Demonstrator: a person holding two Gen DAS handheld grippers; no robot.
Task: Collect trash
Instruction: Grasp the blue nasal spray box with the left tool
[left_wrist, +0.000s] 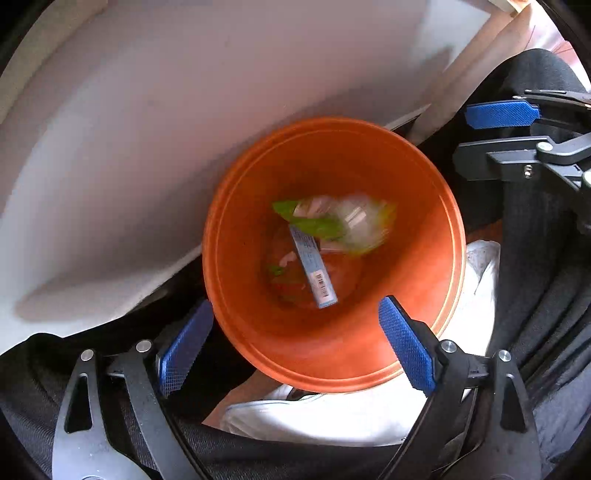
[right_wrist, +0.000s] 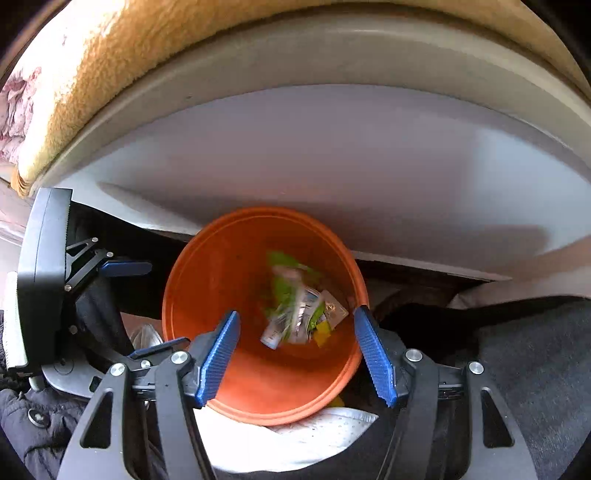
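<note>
1. a blue wrapper strip (left_wrist: 313, 271) lies in the orange bucket (left_wrist: 417, 206); in the left wrist view its long axis runs from upper left to its barcode end at lower right
2. a blurred green and silver wrapper (left_wrist: 341, 221) sits at its upper end
3. left gripper (left_wrist: 295, 343) fingers spread wide, holding nothing, over the bucket's near rim; right gripper (right_wrist: 301, 354) likewise apart and empty
4. a white table edge (left_wrist: 147, 147) lies beside the bucket

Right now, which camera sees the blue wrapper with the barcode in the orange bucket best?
The left wrist view. There the blue wrapper lies sharp and uncovered at the bottom of the orange bucket, barcode showing. In the right wrist view the trash in the bucket is a blurred crumpled heap, and I cannot pick that wrapper out.
</note>
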